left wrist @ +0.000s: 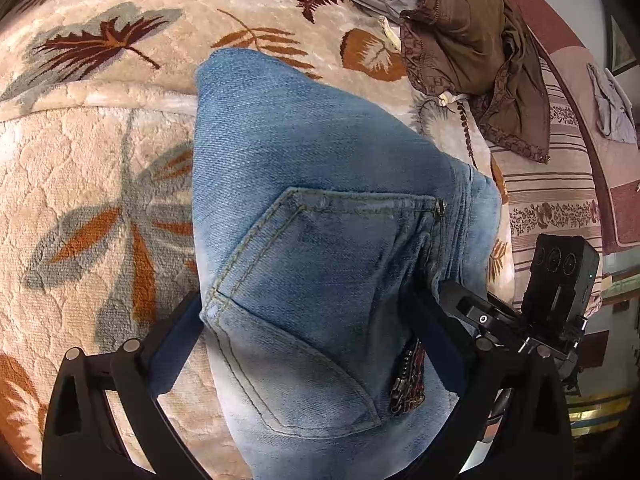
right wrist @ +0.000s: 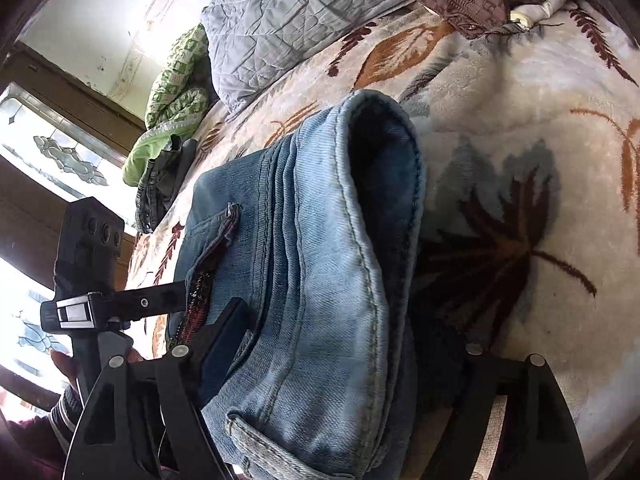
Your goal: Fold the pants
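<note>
Several thick layers of jeans (left wrist: pixel 320 208) lie folded on the bed (left wrist: pixel 100 160): heavy, limp denim, best pinched at its seamed edges. Both my left fingers (left wrist: pixel 316 344) and right fingers (right wrist: pixel 344 344) straddle the bundle, wide, not clamping.

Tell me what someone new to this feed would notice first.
The folded blue jeans fill the middle of both views, back pocket up, lying on a cream blanket with rust and grey leaves. The left hand-held gripper straddles them with its jaws wide. A crumpled brown garment lies beyond, top right in the left view.
</note>
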Available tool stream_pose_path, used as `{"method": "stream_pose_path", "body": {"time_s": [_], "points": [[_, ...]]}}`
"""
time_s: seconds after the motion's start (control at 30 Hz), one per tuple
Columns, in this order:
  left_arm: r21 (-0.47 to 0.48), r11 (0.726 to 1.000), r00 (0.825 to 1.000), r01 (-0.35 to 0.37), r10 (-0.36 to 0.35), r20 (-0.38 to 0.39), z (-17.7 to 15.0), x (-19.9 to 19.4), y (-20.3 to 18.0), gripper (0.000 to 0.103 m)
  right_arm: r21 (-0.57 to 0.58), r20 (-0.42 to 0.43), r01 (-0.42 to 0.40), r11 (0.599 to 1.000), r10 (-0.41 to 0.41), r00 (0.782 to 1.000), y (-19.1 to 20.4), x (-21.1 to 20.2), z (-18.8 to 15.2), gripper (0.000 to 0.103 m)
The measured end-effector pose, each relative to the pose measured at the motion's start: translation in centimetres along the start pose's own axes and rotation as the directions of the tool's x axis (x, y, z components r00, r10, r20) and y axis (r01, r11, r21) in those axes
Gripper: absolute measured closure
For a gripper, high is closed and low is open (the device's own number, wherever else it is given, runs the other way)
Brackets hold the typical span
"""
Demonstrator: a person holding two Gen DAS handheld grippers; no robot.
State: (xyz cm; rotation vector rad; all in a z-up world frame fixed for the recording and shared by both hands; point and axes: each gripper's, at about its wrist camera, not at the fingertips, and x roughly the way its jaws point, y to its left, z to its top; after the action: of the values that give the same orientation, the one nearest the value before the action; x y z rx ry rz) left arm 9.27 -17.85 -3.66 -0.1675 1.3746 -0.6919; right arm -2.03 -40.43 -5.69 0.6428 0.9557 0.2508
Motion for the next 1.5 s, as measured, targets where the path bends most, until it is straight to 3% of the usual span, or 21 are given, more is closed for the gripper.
{"method": "stream_pose_path", "body": {"time_s": [0.07,0.17,0.23,0.3,0.4,0.53,0.7,0.77,0.8,0.87,0.9,0.97,1.03,1.1,1.17,1.3,1.37,1.43,1.5], "points": [[0.012,1.000,1.000,0.011,-0.012,0.011,-0.2,-0.2,-0.2,0.008,0.021,0.005,0.005,1.000,-0.005,1.000,0.0,-0.2,0.0,0.042],[0.074,0.997,0.998,-0.004,-0.001,0.062,-1.2,-1.3,-1.1,0.029,-0.001,0.025,0.066,0.998,-0.066,0.997,0.8,-1.2,-0.2,0.074],[0.098,0.995,0.995,0.031,-0.039,0.088,-1.9,-2.6,-1.2,0.045,-0.024,0.031,0.085,0.996,-0.084,0.996,1.8,-2.2,-0.4,0.078],[0.086,0.993,0.992,0.076,-0.084,0.097,-2.2,-3.8,-0.7,0.051,-0.063,0.037,0.113,0.992,-0.110,0.993,3.2,-3.0,-0.5,0.079],[0.046,0.991,0.983,0.122,-0.127,0.130,-1.9,-5.9,1.0,0.053,-0.126,0.045,0.127,0.984,-0.122,0.992,6.1,-3.5,-0.1,0.080],[-0.013,0.991,0.969,0.131,-0.126,0.213,0.9,-10.0,4.2,0.053,-0.170,0.072,0.078,0.982,-0.066,0.995,9.6,-2.5,2.7,0.080],[-0.028,0.999,0.954,-0.016,0.023,0.299,6.1,-13.3,7.6,0.050,-0.196,0.107,0.028,0.980,-0.007,0.994,13.9,2.1,7.8,0.080],[-0.046,0.994,0.950,-0.099,0.109,0.294,7.7,-12.7,9.5,0.040,-0.211,0.116,0.038,0.977,-0.014,0.993,15.0,4.8,9.4,0.077],[-0.067,0.985,0.948,-0.156,0.169,0.271,8.0,-12.1,10.5,0.040,-0.207,0.107,0.052,0.977,-0.030,0.994,14.9,6.4,10.0,0.074],[-0.101,0.959,0.937,-0.264,0.280,0.211,7.7,-10.7,12.6,0.040,-0.178,0.069,0.162,0.971,-0.151,0.986,14.0,9.4,10.4,0.074],[-0.104,0.950,0.928,-0.293,0.309,0.209,7.1,-10.6,13.5,0.039,-0.169,0.060,0.211,0.963,-0.203,0.977,13.5,10.2,10.2,0.074],[-0.113,0.954,0.917,-0.279,0.299,0.265,5.4,-11.7,14.7,0.034,-0.168,0.073,0.241,0.956,-0.231,0.970,13.0,9.8,9.4,0.071],[-0.150,0.943,0.890,-0.298,0.331,0.315,3.9,-12.8,14.7,0.026,-0.181,0.102,0.257,0.949,-0.241,0.965,13.1,8.1,8.3,0.066],[-0.181,0.912,0.846,-0.369,0.410,0.340,2.4,-13.5,13.6,0.024,-0.184,0.124,0.297,0.937,-0.278,0.953,13.3,6.2,7.1,0.031],[-0.183,0.889,0.804,-0.419,0.457,0.380,0.9,-13.8,12.2,0.022,-0.184,0.144,0.335,0.924,-0.312,0.939,13.8,4.5,5.8,0.015],[-0.177,0.835,0.717,-0.520,0.540,0.440,-2.1,-13.3,8.9,0.017,-0.191,0.211,0.408,0.893,-0.368,0.905,15.1,1.9,2.8,0.000],[-0.142,0.813,0.698,-0.564,0.562,0.443,-3.6,-13.0,7.5,0.017,-0.204,0.254,0.434,0.878,-0.380,0.889,16.0,1.1,1.2,0.000],[-0.113,0.809,0.686,-0.576,0.554,0.471,-5.4,-13.1,6.3,0.017,-0.220,0.287,0.476,0.851,-0.410,0.866,16.7,0.6,-0.3,0.000],[-0.088,0.794,0.657,-0.602,0.555,0.511,-6.9,-13.4,5.0,0.017,-0.239,0.307,0.507,0.828,-0.431,0.849,17.2,0.4,-1.7,0.000]]}}
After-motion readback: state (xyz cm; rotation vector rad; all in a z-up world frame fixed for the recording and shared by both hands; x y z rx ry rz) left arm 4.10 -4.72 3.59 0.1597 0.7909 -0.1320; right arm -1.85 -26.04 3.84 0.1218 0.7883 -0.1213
